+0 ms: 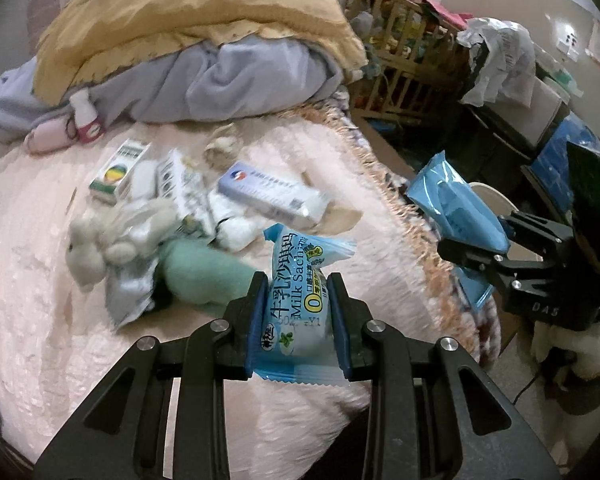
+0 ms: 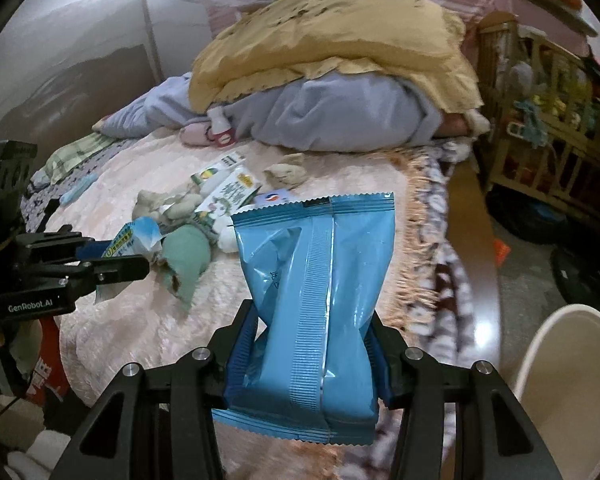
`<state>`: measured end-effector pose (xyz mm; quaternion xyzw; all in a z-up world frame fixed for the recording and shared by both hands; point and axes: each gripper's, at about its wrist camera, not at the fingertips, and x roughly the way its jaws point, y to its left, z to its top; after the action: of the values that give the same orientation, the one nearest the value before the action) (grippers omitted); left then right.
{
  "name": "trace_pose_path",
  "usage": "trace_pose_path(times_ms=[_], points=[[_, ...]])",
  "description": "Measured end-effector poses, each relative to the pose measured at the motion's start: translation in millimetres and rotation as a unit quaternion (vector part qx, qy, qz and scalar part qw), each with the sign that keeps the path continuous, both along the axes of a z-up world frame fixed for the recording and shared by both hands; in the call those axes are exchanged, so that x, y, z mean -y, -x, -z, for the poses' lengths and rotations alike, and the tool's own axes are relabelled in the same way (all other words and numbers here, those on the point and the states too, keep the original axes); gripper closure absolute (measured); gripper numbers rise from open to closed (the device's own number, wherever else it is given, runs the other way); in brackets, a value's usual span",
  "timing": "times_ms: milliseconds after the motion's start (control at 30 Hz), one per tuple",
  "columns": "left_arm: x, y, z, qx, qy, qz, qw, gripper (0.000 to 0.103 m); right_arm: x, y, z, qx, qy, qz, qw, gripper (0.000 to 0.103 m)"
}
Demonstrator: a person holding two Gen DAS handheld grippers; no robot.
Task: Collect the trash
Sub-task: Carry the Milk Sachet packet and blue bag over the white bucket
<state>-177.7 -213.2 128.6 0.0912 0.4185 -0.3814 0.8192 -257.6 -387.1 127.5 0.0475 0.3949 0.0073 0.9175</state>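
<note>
Left gripper (image 1: pixel 298 324) clamped on light blue milk snack packet (image 1: pixel 298 280), blue pads pressing both its sides, packet upright and clear of the bed; right gripper (image 2: pixel 312 356) clamped on plain blue wrapper (image 2: pixel 320 300), seam side facing the camera, pinched in at the waist, also off the bed; pale round bin (image 2: pixel 572 380) on the floor just past the bed's right edge, near the right gripper; bed (image 1: pixel 40 280) has pink fuzzy cover with fringed right edge; mid-bed cluster: green cloth (image 1: pixel 204 276), beige plush toy (image 1: pixel 100 248), crumpled silver wrapper (image 1: pixel 128 296), white tissue (image 1: pixel 236 228), three small cartons (image 1: pixel 272 196) lying flat and touching one another; beyond them crumpled beige wad (image 1: pixel 220 148); further back small white bottle with pink base (image 1: pixel 86 118) against folded grey blanket (image 1: pixel 240 80), mustard quilt (image 1: pixel 204 12) stacked on top; wooden crib (image 2: pixel 548 132) off the bed's far right corner.
</note>
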Motion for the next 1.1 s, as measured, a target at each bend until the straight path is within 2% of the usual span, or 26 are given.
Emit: trace_pose_path(times_ms=[567,1100], points=[[89.1,22.1,-18.5,0.027,-0.01,0.063,0.9976,0.075,78.7,55.0,-7.9,0.003,0.0,0.088,0.996,0.054],[172.4,44.2,-22.8,0.041,-0.022,0.135,0.9898,0.076,158.3,112.2,-6.5,-0.003,-0.01,0.192,0.981,0.054]])
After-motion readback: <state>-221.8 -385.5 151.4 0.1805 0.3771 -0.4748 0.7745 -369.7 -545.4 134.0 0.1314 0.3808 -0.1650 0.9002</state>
